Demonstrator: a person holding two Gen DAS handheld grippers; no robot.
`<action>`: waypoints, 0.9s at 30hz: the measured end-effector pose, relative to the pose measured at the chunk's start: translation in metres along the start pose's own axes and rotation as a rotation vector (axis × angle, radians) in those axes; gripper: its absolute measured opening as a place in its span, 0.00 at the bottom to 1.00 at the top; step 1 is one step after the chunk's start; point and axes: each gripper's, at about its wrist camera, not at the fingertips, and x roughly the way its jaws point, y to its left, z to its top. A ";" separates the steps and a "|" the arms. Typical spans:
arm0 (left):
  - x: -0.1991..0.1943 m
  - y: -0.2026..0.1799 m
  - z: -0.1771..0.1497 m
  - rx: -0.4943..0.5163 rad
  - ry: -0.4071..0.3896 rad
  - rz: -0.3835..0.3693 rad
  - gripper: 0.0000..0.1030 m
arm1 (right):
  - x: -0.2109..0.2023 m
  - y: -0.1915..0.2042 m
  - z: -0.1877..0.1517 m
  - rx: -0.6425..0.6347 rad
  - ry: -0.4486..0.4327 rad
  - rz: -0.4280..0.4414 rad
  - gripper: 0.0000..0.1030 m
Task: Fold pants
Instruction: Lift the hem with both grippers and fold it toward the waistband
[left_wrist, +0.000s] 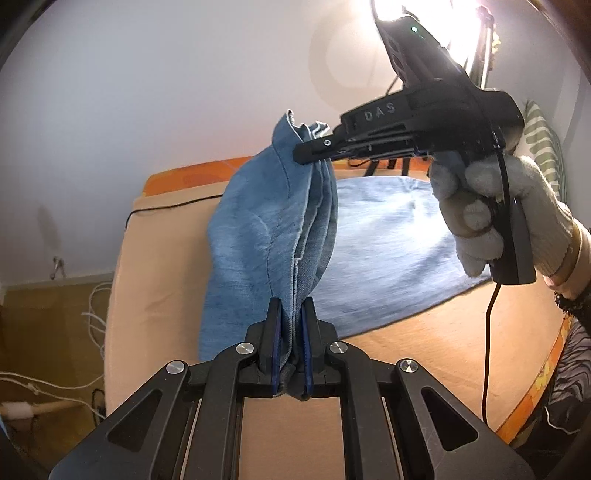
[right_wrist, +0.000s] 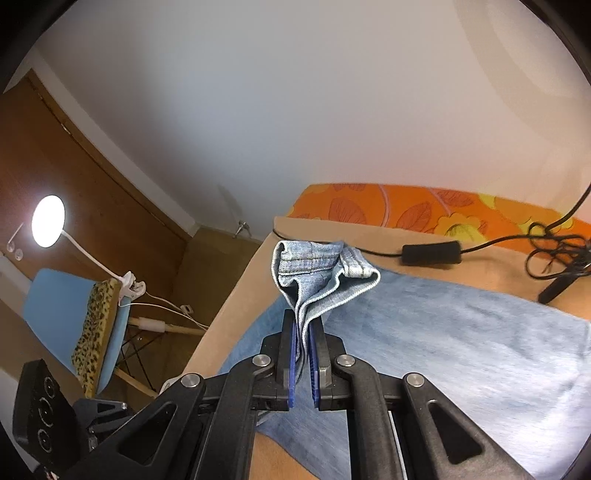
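1. The left tool (left_wrist: 291, 332) was clenched on a bunched edge of the pants (left_wrist: 258, 229), denim pressed between its blue pads. The right tool (right_wrist: 303, 354) was likewise clamped on the hemmed end of the same pants, several layers of cloth gathered between its jaws.
2. The pants were light blue denim. One part hung lifted in the air, stretched between the two tools; the rest lay spread flat on a bed (left_wrist: 155, 236) covered with a tan sheet.
3. A gloved hand (left_wrist: 491, 214) held the right tool's handle, seen from the left wrist view.
4. An orange flowered cover (right_wrist: 388, 206) edged the far side of the bed, and a black cable with an inline switch (right_wrist: 430, 254) lay along it, just beyond the denim.
5. Progress, as a judgement: the fold looked to be in its middle stage. The cloth already seemed doubled lengthwise, and the raised end had not yet been laid over the flat part.
6. Left to do, most likely: carry the held end across, set it down, let go and smooth it.
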 end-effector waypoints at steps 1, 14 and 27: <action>0.000 -0.005 0.001 -0.004 -0.004 -0.007 0.08 | -0.004 -0.001 0.001 -0.003 -0.002 -0.001 0.04; 0.023 -0.074 0.020 -0.052 -0.048 -0.180 0.08 | -0.057 -0.047 -0.001 0.006 -0.040 -0.020 0.04; 0.090 -0.165 0.032 0.034 -0.001 -0.277 0.08 | -0.101 -0.140 -0.025 0.107 -0.047 -0.085 0.04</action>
